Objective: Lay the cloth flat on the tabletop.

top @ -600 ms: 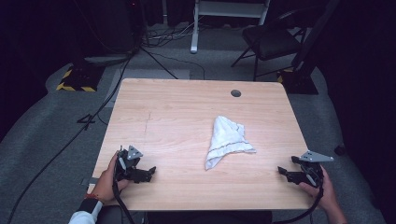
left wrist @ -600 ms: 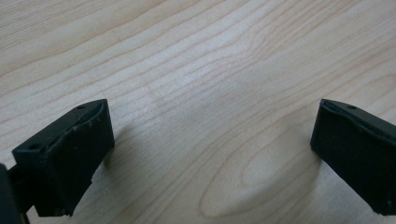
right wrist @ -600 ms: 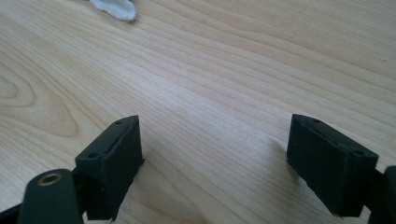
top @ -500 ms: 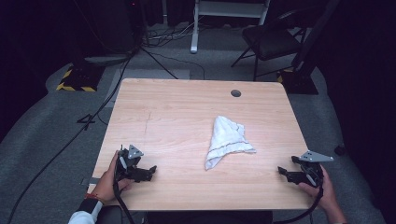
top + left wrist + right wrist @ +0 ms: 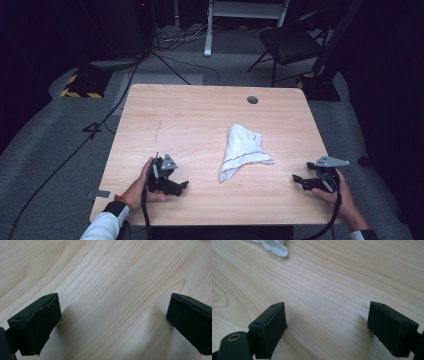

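Left gripper [image 5: 181, 185] low in the left hand [image 5: 141, 184], jaws wide apart and empty, right gripper [image 5: 296, 178] low in the right hand [image 5: 336, 191], jaws wide apart and empty, both pointing inward

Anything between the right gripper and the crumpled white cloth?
Nothing: bare light wood table between right gripper and crumpled white cloth, per the high view.

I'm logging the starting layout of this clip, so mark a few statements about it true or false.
1. The white cloth lies crumpled on the wooden table. True.
2. The left tongs grip a corner of the cloth. False: their jaws stand open over bare wood, apart from it.
3. The right tongs are open and hold nothing. True.
4. The cloth hangs over the table's edge. False: it lies fully on the tabletop.
5. The cloth lies between the two tongs. True.
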`<state>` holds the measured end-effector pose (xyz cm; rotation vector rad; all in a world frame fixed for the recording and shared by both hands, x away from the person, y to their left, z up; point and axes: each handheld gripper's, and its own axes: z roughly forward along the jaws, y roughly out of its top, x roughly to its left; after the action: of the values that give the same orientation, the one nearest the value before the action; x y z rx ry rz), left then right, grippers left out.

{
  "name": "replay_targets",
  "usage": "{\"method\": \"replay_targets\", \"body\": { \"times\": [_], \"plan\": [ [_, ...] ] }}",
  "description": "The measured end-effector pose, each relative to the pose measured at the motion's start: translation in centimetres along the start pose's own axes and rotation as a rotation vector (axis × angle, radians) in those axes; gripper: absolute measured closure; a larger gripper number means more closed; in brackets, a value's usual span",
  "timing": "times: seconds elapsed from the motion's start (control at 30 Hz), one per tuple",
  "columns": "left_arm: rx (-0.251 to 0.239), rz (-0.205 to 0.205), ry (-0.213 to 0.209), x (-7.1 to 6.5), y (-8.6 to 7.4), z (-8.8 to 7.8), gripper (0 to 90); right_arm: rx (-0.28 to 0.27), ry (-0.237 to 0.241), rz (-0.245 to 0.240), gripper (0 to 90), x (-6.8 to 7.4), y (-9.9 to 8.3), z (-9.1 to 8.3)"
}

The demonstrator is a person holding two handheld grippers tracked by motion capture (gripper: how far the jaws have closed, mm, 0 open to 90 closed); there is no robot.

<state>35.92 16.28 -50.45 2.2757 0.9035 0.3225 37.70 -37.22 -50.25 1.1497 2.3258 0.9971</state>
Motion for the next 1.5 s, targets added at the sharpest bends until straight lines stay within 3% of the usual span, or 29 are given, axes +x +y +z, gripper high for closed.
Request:
{"method": "replay_targets", "body": {
  "times": [0.07,0.23,0.3,0.37,0.47,0.57,0.7,0.87,1.03,1.07,1.1,1.23,1.4,1.5],
  "plan": [
    [-0.001,0.042,-0.041,-0.6,1.0,0.9,0.1,0.018,0.019,-0.019,15.7,-0.1,0.8,0.6],
    [-0.002,0.045,-0.045,-1.7,2.6,2.3,0.1,0.04,0.058,-0.058,15.6,0.2,2.3,2.0],
    [0.0,0.059,-0.055,-2.3,3.5,3.0,0.1,0.046,0.076,-0.074,16.2,0.7,3.1,2.7],
    [0.001,0.09,-0.083,-3.0,4.6,4.1,0.0,0.057,0.107,-0.097,19.8,2.2,4.7,4.2],
    [0.001,0.091,-0.084,-3.4,5.5,4.8,0.0,0.045,0.127,-0.118,26.1,3.6,5.9,5.3],
    [0.0,0.095,-0.086,-4.1,6.7,5.8,0.0,0.04,0.129,-0.122,36.8,3.9,6.4,5.7],
    [0.002,0.11,-0.104,-5.0,7.9,6.9,0.3,0.003,0.14,-0.122,58.9,4.1,6.8,6.3],
    [-0.009,0.144,-0.134,-6.1,8.9,7.7,3.0,-0.011,0.151,-0.129,70.3,4.2,6.8,6.4],
    [-0.05,0.16,-0.163,-6.8,9.3,7.9,25.9,-0.019,0.135,-0.168,83.7,4.4,6.9,6.1],
    [-0.063,0.159,-0.171,-6.8,9.4,7.9,25.9,-0.019,0.135,-0.168,83.7,4.4,6.9,6.1],
    [-0.08,0.139,-0.183,-6.6,9.5,8.0,43.0,-0.04,0.126,-0.184,85.3,4.5,7.1,5.7],
    [-0.089,0.145,-0.176,-6.1,9.6,7.8,64.2,-0.093,0.107,-0.204,86.3,4.7,7.4,4.6],
    [-0.112,0.162,-0.149,-5.1,9.9,6.4,72.0,-0.138,0.106,-0.207,86.6,4.8,7.9,3.6],
    [-0.15,0.143,-0.13,-4.1,10.1,5.2,74.3,-0.176,0.11,-0.206,86.8,4.9,8.3,2.8]
  ]
}}
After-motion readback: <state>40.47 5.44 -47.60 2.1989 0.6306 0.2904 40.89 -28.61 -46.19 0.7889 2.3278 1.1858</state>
